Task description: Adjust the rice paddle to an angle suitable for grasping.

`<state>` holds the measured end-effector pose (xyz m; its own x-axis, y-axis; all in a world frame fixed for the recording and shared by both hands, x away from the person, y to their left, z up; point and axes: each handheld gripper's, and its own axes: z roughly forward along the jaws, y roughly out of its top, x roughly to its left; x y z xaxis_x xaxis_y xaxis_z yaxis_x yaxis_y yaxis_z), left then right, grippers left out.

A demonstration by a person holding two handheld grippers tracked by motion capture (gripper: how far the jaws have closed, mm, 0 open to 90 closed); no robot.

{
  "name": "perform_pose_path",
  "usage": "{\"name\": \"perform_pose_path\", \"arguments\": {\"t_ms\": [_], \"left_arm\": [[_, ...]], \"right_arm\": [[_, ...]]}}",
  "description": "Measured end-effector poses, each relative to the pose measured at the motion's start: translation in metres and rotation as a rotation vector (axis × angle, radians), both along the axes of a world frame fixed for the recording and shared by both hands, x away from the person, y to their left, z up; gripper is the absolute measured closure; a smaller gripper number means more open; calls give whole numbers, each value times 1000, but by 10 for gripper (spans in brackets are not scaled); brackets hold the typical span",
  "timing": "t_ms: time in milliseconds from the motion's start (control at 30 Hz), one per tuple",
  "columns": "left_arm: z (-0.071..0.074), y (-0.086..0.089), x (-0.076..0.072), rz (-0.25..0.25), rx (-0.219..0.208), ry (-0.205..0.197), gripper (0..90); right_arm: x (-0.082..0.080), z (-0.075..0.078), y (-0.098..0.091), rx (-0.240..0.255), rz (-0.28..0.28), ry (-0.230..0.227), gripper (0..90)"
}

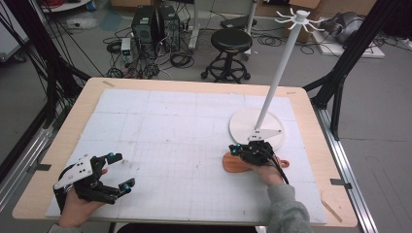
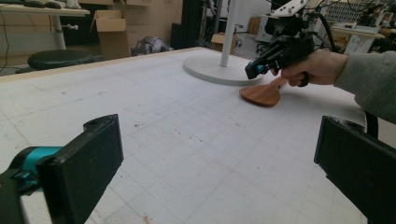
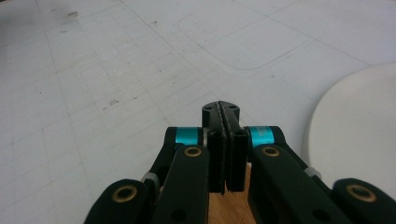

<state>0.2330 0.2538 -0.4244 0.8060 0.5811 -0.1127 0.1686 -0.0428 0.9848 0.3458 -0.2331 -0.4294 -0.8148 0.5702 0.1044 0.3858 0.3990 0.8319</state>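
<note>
A small brown wooden paddle board [image 1: 236, 164] lies flat on the white gridded mat [image 1: 170, 126], right of centre, its handle pointing right. My right gripper [image 1: 236, 150] hovers just over it, jaws pressed together with nothing between them. In the right gripper view, the right gripper [image 3: 226, 112] is shut, and the wood [image 3: 226, 207] shows below it. My left gripper [image 1: 122, 170] rests near the front left of the mat, wide open with nothing in it. The left gripper view looks between its black jaws at the board [image 2: 261, 94] and the right gripper [image 2: 252, 71] beyond.
A white stand with a round base [image 1: 243, 127], a tall pole [image 1: 279, 73] and several hooks on top [image 1: 301, 19] is just behind the board. The wooden table edge [image 1: 194, 85] frames the mat. A black stool [image 1: 231, 41] and computer boxes stand beyond the table.
</note>
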Motion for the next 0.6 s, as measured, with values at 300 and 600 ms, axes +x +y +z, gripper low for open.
{"name": "perform_pose_path", "arguments": {"t_ms": [300,600], "left_arm": [[-1,1,-3,4,3,3,18],[-1,2,-5,8,12,7,18]], "right_arm": [[8,-3,8,-53,-5,-4,900],[22,-5,19,-112,-42,55,900]]}}
